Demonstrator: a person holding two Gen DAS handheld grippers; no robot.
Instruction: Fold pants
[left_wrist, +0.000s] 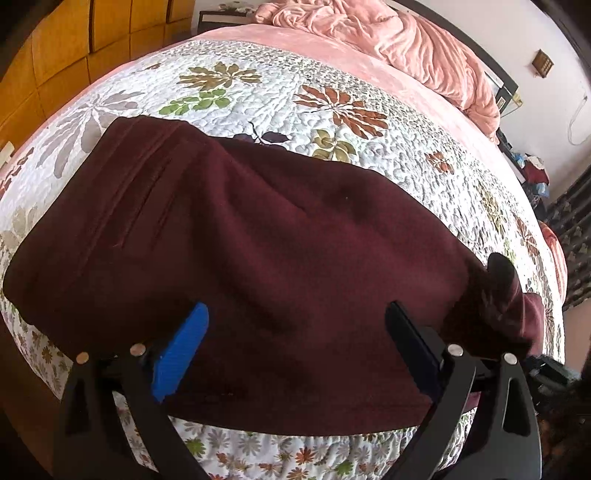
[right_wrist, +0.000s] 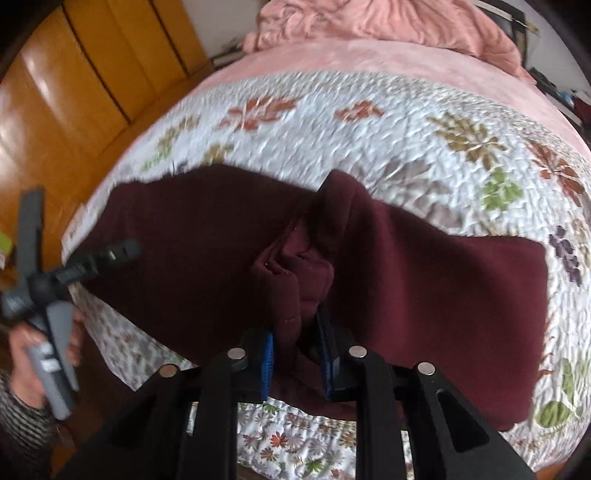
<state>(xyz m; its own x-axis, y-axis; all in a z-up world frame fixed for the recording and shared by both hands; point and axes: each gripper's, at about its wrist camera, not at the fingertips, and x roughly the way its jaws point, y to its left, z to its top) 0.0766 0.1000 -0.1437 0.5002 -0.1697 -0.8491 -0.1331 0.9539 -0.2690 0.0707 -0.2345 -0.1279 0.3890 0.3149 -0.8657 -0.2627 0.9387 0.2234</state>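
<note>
So, the pants (left_wrist: 258, 266) are lying across the near edge of the bed (left_wrist: 258, 92), on the flowery quilt (left_wrist: 369, 177), with the bottom hem just about at the bed's front edge. They're dark maroon and look like a thick, soft fleece or sweatpant knit: floppy, no stiffness at all, probably grippy rather than slippery, and light enough for one gripper to drag. The left gripper (left_wrist: 295, 350) hangs above the cloth with its jaws spread wide and nothing between them. The right gripper (right_wrist: 295, 354) has its jaws close together around a bunched-up wad of the fabric near the front edge; the pads seem to be pinching that fold, though the picture is blurry, so I wouldn't swear to how firm the grip is. My take: cloth like this sags and bunches wherever it isn't supported, so it's better to take it at a hem or corner, through all the layers, than in the middle. That lumpy ridge in the middle will likely need smoothing flat before the next fold.
</note>
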